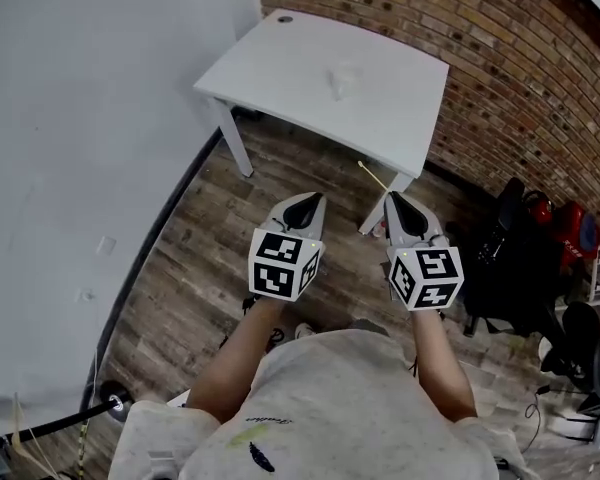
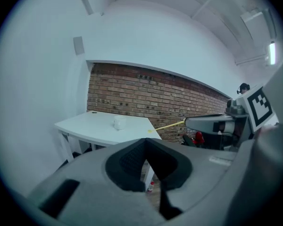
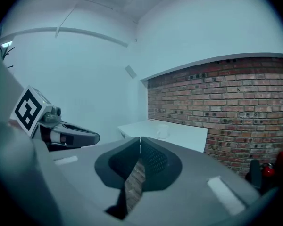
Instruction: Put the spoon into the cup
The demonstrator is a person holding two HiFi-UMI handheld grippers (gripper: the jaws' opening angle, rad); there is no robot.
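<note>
A small translucent white cup [image 1: 344,80] stands near the middle of the white table [image 1: 280,68], far ahead of both grippers. My right gripper [image 1: 392,198] is shut on one end of a thin yellow spoon [image 1: 373,176], which sticks out forward and left over the table's near corner. The left gripper view shows the spoon [image 2: 167,125] projecting from the right gripper [image 2: 212,123] toward the cup [image 2: 119,123]. My left gripper [image 1: 310,202] is shut and holds nothing. Both hover above the wooden floor, short of the table. The right gripper view shows the cup [image 3: 161,132] beyond its shut jaws; the spoon is hidden there.
A brick wall [image 1: 540,78] runs behind and right of the table, a white wall [image 1: 70,118] to its left. Black chairs and bags with red items [image 1: 540,238] crowd the right side. Cables and a stand [image 1: 70,418] lie on the floor at lower left.
</note>
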